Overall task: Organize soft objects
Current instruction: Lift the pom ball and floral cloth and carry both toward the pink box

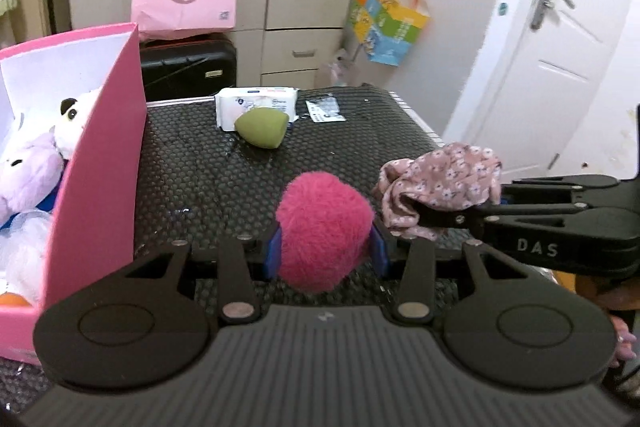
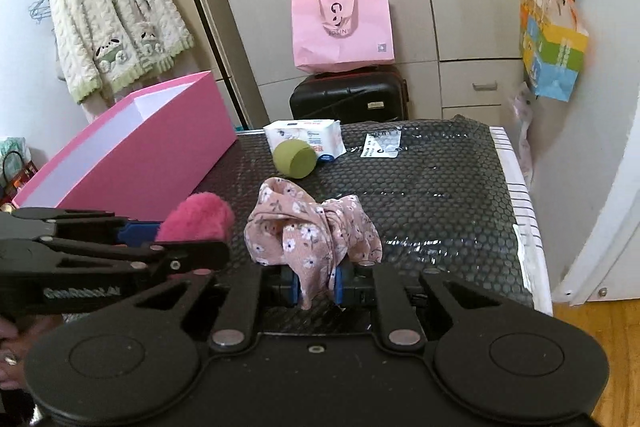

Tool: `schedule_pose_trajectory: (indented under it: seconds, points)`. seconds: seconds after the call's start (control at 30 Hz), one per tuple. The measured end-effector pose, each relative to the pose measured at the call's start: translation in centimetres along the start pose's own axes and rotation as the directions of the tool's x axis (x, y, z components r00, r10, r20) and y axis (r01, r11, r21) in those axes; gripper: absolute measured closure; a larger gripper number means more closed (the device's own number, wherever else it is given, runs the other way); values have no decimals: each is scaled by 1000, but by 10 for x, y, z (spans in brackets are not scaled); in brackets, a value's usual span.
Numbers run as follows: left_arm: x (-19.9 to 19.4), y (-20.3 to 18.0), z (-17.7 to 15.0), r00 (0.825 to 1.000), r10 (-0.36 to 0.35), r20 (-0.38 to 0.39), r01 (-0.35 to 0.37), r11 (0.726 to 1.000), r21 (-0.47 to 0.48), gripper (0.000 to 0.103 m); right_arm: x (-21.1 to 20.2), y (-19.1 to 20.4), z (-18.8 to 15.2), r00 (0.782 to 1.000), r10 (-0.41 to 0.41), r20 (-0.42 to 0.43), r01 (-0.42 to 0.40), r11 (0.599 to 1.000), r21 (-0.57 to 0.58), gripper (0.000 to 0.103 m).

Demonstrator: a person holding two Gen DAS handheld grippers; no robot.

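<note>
The left gripper (image 1: 326, 251) clenches a fluffy magenta pompom (image 1: 324, 227); just right of it, the right gripper (image 2: 316, 281) grasps a crumpled pink floral cloth (image 2: 312, 231) above the black honeycomb-textured tabletop (image 1: 200, 163)

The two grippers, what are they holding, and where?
The left gripper squeezes the pink fluffy ball across its middle. The right gripper pinches the flowery pink cloth by a hanging fold near its lower edge.
</note>
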State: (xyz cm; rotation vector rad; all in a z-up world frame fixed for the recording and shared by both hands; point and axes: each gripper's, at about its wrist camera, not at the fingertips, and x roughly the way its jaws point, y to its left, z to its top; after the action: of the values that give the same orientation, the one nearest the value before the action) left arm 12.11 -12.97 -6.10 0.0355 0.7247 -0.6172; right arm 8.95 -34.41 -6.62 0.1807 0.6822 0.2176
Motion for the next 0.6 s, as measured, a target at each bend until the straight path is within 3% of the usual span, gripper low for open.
schedule_pose_trajectory:
  seconds: [0.23,0.4,0.6]
  points:
    - [-34,13,-14,995,-64,-81,64,998,3,61,-19,29,-13,998,36,-51,-39,998,-46,85]
    - [-51,28,-29,985,-47,-165,50,999,13,61,-30,50,-21,990,93,-104,-101,993,-66,84]
    - [-82,56,-36,986,-48,-158,39,998,-57,61,-44,71,-19,981,154,-122,-163,984,-75,83]
